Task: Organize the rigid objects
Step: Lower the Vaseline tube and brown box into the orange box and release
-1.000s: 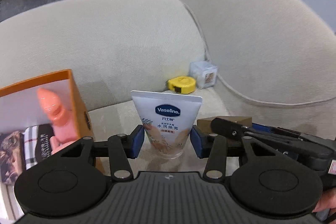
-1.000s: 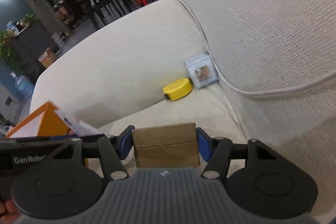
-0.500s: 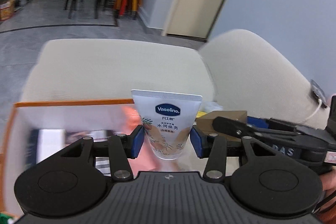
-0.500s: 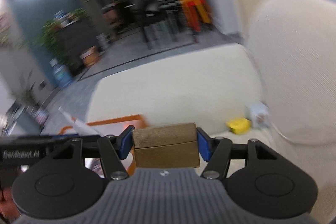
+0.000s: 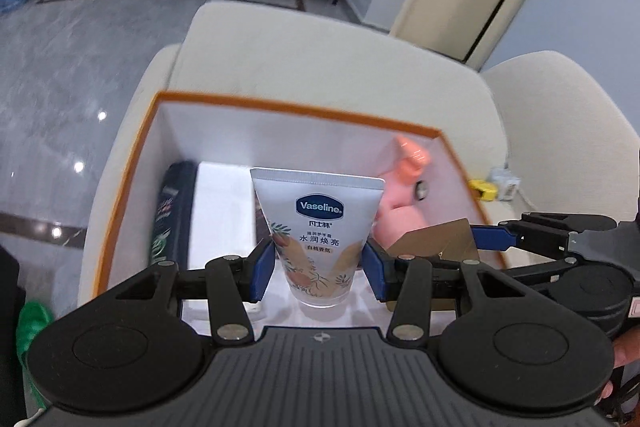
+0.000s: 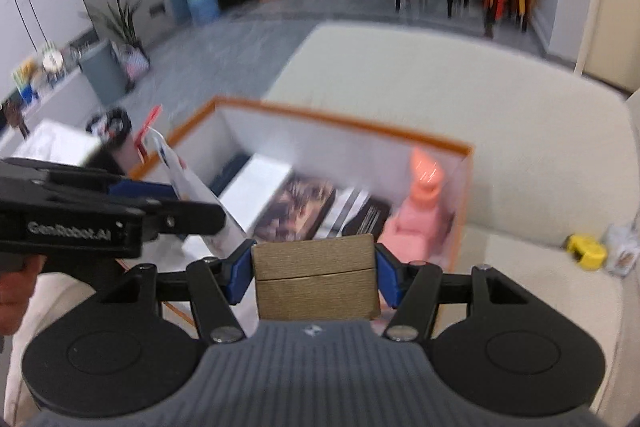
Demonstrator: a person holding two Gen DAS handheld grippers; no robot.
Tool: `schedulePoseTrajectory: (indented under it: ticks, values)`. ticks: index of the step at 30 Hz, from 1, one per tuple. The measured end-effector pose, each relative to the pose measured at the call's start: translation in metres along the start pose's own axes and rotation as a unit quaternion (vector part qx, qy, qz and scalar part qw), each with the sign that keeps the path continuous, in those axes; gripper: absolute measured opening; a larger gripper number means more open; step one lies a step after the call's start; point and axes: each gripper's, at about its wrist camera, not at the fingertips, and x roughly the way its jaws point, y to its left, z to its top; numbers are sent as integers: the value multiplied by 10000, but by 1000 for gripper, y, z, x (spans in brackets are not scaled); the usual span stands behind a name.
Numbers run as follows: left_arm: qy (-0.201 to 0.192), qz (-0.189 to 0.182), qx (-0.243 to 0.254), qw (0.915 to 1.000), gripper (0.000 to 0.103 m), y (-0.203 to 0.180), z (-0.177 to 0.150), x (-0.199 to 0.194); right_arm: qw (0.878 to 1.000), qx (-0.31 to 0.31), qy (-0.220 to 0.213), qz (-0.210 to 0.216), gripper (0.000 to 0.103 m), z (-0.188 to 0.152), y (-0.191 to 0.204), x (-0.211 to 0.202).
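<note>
1. Left wrist view: the left gripper [image 5: 320, 269] clamps a soft plastic Vaseline tube [image 5: 318, 227], cap down and flat crimped end up. A second ago the tube hung over the sofa seat; now it hangs over the open orange-rimmed box [image 5: 288, 109] at the sofa's left end. The box has smooth white inner walls and holds a dark bottle [image 5: 172, 211] and a glossy pink bottle [image 5: 404, 195].
2. Right wrist view: the right gripper [image 6: 316, 277] grips a brown, fine-grained rectangular box [image 6: 316, 277] with a lid seam. It too has swung from the seat corner to the orange box's near edge.
3. Judgement: both carries are nearly done; lowering and letting go remain. A yellow tape measure [image 6: 586, 251] is left on the seat.
</note>
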Motion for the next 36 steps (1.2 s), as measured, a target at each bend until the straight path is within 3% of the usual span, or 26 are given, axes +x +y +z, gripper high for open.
schedulePoseTrajectory:
  ticks: [6,13,23,32,36]
  values:
    - [222,-65,-44,9997,54,13,1,19,9989,-235,392,134,61,0,10,39]
    - [555,63,107,9984,54,14,1,39,9965,-353,752,-46,61,0,14,71]
    - [814,328,299,9957,55,7,-3,55,9937,-391,1044,-126,61,-1,11,68]
    - [725,382,381,9959,55,6,-4,55,9823,221,1858,110,60,-5,2,77]
    - [690,445,286,9962,55,6,-3,55,9783,803,1903,135,61,-6,-3,83]
